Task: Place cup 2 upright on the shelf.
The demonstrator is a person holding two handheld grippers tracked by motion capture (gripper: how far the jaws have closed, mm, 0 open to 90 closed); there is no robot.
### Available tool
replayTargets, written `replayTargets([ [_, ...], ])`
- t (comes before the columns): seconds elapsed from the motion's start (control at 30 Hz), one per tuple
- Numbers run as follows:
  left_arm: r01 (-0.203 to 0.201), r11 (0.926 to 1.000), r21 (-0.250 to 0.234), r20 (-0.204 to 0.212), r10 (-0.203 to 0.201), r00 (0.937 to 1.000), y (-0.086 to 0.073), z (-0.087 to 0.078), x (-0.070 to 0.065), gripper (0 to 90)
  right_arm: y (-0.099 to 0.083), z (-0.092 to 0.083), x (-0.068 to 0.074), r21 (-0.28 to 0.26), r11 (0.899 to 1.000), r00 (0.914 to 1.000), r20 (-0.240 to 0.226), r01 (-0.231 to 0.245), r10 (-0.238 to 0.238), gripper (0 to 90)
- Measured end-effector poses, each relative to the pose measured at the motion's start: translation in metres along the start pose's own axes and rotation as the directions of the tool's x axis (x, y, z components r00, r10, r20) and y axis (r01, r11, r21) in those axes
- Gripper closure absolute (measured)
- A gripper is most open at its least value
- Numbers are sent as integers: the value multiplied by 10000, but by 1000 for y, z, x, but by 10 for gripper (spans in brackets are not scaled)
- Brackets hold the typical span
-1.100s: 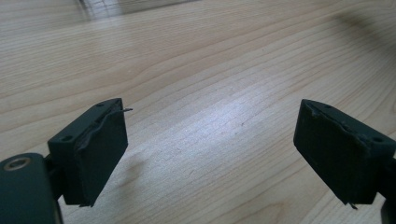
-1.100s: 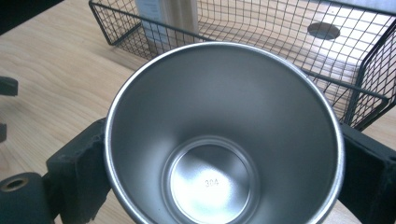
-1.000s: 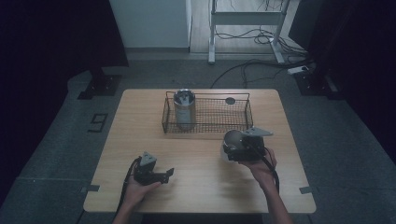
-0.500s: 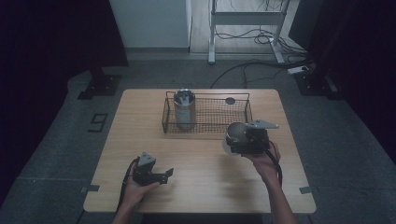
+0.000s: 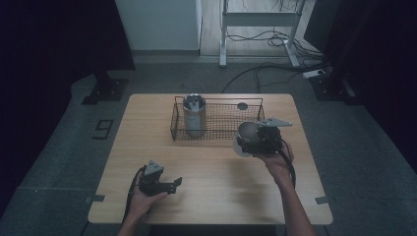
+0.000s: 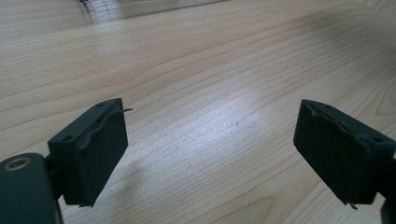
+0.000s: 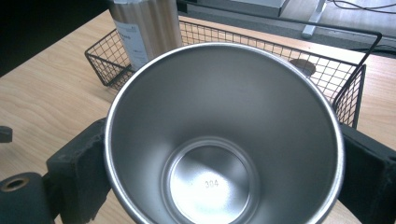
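Note:
A shiny steel cup (image 7: 219, 140) sits between the two black jaws of my right gripper (image 7: 224, 154), which press on its sides. Its open mouth faces the camera and its inside is empty. In the high view this cup (image 5: 247, 135) hangs above the table, just in front of the right end of the black wire basket (image 5: 255, 103). A tall steel tumbler (image 5: 193, 115) stands upright in the basket's left end. My left gripper (image 5: 176, 184) rests low at the table's front left. Nothing lies between its widely parted jaws (image 6: 215, 140).
A small dark round disc (image 5: 242, 105) lies at the far side of the basket, and it is seen through the mesh in the right gripper view (image 7: 302, 66). The wooden table (image 5: 216, 196) has bare board between the two hands. Cables and a metal stand are on the floor beyond.
My right hand has lifted the steel cup and carried it away from the person, up to the basket's right end. The left hand has stayed where it was.

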State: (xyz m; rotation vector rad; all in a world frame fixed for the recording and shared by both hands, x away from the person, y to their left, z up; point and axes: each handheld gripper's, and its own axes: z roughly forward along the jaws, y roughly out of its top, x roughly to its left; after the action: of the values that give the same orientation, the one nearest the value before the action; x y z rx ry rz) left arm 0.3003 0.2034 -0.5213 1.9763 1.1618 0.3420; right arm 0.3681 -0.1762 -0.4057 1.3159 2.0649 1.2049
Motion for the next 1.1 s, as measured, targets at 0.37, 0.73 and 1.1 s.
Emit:
replayTargets([
  [0.37,49,10000,21,-16,-49,10000,-1,0,1,101,11,8,-2,10,10000,10000,33,57,-57,65],
  [0.73,25,10000,53,-65,-25,10000,-1,2,1,101,19,11,-7,9,10000,9999,129,63,-63,65],
  [1.1,-40,9999,116,-91,41,9999,-2,2,1,101,27,17,-9,-25,10000,9999,165,37,-37,65],
])
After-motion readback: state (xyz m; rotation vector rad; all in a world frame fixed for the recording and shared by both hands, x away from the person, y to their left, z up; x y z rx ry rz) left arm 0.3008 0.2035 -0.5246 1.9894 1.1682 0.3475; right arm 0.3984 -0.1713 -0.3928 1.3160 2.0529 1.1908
